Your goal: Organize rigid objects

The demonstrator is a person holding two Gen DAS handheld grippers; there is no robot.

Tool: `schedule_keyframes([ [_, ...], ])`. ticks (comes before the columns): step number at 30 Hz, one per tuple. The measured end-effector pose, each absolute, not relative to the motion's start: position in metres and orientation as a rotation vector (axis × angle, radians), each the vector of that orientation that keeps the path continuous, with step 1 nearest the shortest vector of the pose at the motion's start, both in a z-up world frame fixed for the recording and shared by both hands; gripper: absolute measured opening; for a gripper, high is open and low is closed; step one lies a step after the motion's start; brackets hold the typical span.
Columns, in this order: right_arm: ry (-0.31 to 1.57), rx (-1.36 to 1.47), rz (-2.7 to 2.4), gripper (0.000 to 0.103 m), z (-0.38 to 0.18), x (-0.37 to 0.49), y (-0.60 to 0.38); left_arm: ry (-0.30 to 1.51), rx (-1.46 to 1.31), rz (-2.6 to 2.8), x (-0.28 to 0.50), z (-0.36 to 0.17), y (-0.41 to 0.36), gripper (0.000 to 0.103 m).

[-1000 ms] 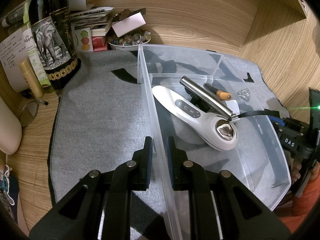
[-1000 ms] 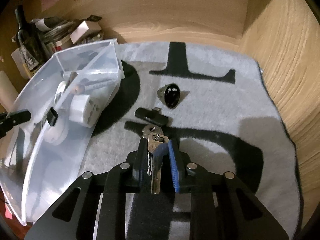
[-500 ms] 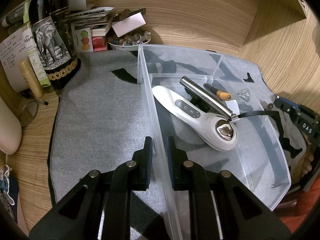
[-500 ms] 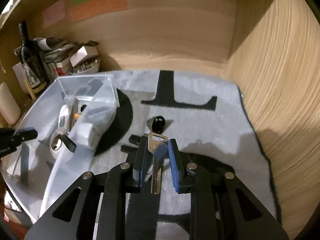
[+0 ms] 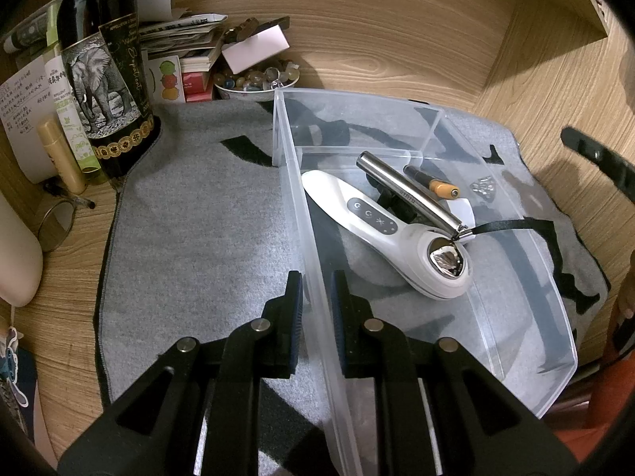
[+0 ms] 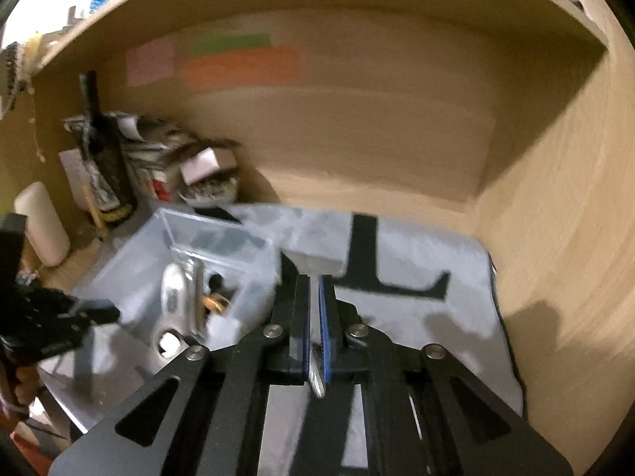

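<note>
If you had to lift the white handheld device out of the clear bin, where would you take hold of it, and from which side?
Probably the narrow handle of the white device, near its buttons, coming straight down from above. It lies flat in the clear bin, its sides exposed there. The metal tube rests across the wide head end, crowding that part.

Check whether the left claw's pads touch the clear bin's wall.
Touching. In the left wrist view, both pads press the clear bin wall between them, with no gap visible.
</note>
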State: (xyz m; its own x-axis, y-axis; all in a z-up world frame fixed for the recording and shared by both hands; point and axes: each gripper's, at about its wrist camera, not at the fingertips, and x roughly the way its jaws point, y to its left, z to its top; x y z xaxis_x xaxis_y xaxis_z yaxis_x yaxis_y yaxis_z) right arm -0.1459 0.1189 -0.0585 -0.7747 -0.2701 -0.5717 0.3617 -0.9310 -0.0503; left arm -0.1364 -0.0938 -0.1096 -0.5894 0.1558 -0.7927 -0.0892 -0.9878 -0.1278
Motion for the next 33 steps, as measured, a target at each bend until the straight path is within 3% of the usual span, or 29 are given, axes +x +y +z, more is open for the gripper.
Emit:
schedule_keyframes([
  [13,0.257,1.012,-2.579,0.006,-0.095,-0.157,0.124,-0.118,-1.348,2.681,-0.137,-0.109,-0.094,0.014],
  [25,0.313,1.194,-2.376,0.029,-0.148,-0.153,0.114,-0.113,-1.351,2.682,-0.137,-0.11,-0.094,0.014],
  [31,0.328,1.253,-2.343,0.027,-0.167,-0.161,0.106,-0.115,-1.351,2.681,-0.137,-0.11,-0.094,0.014],
  [33,0.338,1.244,-2.365,0.014,-0.166,-0.159,0.108,-0.114,-1.35,2.68,-0.137,-0.11,-0.095,0.014],
])
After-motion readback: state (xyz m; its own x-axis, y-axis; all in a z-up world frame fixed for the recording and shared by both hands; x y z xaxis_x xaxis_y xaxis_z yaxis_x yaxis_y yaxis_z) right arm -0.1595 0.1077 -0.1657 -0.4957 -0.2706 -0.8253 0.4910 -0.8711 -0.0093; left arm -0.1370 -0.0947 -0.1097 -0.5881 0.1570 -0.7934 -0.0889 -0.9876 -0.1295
